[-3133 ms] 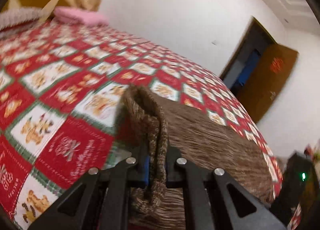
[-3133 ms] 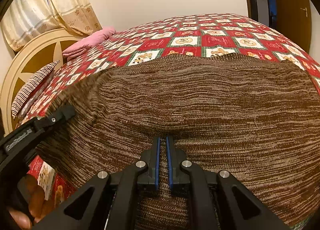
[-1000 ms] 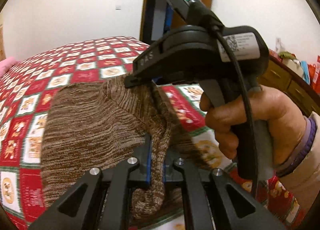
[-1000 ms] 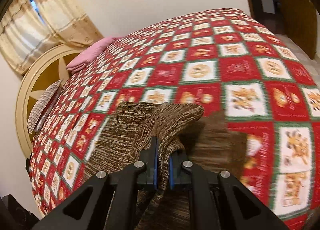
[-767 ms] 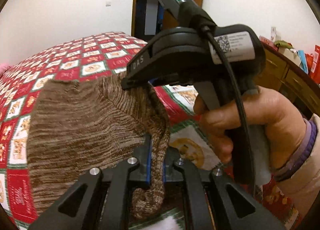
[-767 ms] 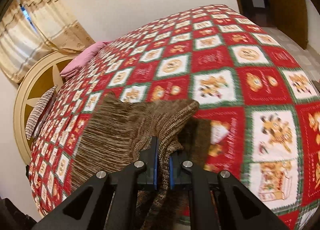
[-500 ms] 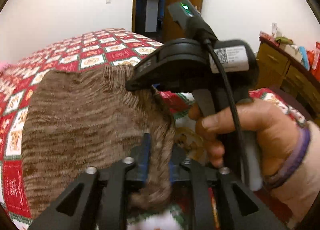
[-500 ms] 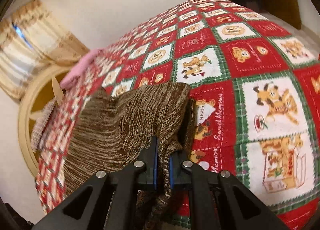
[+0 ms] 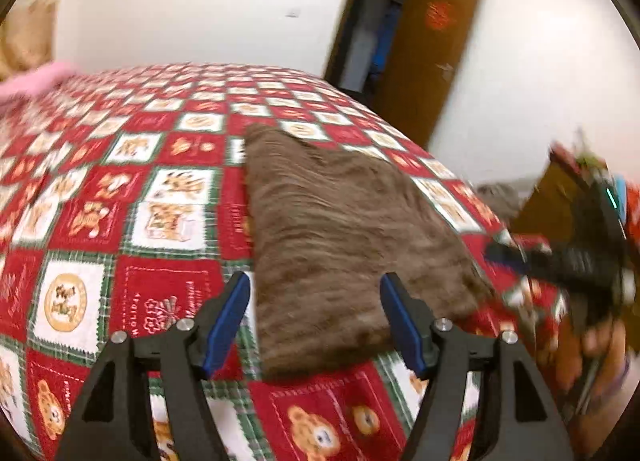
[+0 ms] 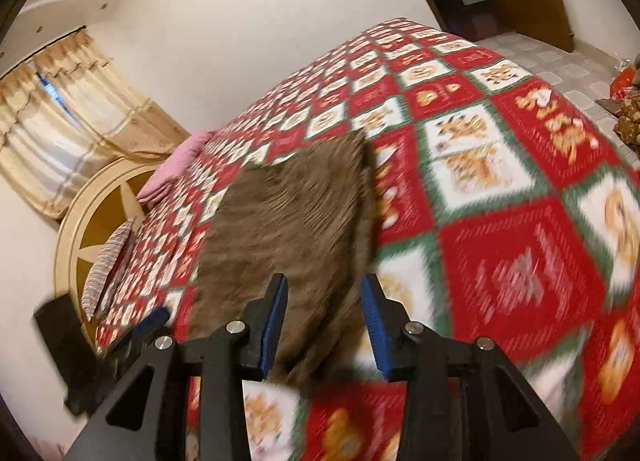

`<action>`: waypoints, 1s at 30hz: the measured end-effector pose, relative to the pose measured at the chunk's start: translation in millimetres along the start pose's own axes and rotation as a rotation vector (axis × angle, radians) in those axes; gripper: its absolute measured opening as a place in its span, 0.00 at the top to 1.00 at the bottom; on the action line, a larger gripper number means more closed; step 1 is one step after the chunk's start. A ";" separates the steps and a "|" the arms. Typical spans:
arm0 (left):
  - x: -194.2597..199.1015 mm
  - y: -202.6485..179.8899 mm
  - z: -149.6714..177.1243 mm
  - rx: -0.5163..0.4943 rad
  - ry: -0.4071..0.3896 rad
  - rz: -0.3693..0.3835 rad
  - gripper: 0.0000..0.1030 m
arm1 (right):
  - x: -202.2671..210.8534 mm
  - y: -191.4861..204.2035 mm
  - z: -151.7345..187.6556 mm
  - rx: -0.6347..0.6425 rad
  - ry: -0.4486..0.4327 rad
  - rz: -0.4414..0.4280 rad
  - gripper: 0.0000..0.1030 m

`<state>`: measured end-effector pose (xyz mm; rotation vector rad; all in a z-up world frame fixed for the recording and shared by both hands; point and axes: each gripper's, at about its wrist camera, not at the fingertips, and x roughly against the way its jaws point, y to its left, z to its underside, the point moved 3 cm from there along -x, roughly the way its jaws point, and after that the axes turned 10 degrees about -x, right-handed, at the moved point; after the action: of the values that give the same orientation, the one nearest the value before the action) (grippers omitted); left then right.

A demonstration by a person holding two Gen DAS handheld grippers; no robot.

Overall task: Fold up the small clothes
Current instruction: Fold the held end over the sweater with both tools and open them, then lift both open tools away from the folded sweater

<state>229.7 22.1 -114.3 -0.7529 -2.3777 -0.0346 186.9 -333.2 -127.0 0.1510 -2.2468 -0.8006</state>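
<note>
Bedroom, patchwork bedspread (image 9: 120,189) in red, white and green squares; release step of a fold, both grippers letting go.

Your brown knit garment (image 9: 340,229) lies folded into a long narrow slab near the bedspread's foot-end edge, its near end toward you; it looks soft, thick and ribbed, though blur hides the stitch detail. Your left gripper (image 9: 316,321) has its jaws opening wide, blue pads on either side of the near end and clear of the knit. Your right gripper (image 10: 324,321) is opening too, narrower, with the garment's near right corner between the pads; contact cannot be told through the blur. Judgement: this fold is laid. Next you would back both grippers off without dragging the limp knit, then take the short end for a further fold.
</note>
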 end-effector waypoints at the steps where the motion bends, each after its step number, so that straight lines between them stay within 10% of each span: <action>1: -5.9 3.8 -0.9 0.012 0.008 -0.016 0.32 | -0.3 5.7 8.9 0.028 0.006 0.024 0.62; 5: -35.9 3.5 11.9 -0.019 0.099 -0.078 0.35 | -15.7 14.8 30.1 0.048 0.040 0.066 0.62; 7: -43.1 4.9 25.8 -0.027 0.150 -0.122 0.49 | -24.7 11.5 34.9 0.034 0.045 0.076 0.85; 18: -9.0 24.3 10.5 0.037 0.131 -0.016 0.42 | -14.3 17.3 34.8 0.136 0.152 0.100 0.85; 22: -10.8 43.5 -44.1 0.006 -0.006 -0.057 0.41 | 4.8 35.4 -12.1 0.196 0.028 0.067 0.85; 30: -105.5 80.3 -113.6 0.053 0.008 -0.156 0.41 | -82.2 40.1 -102.3 0.206 -0.003 0.118 0.85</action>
<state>403.3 12.1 -97.9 -0.5406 -2.4148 -0.0403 320.8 -325.2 -98.4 0.1123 -2.3142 -0.5071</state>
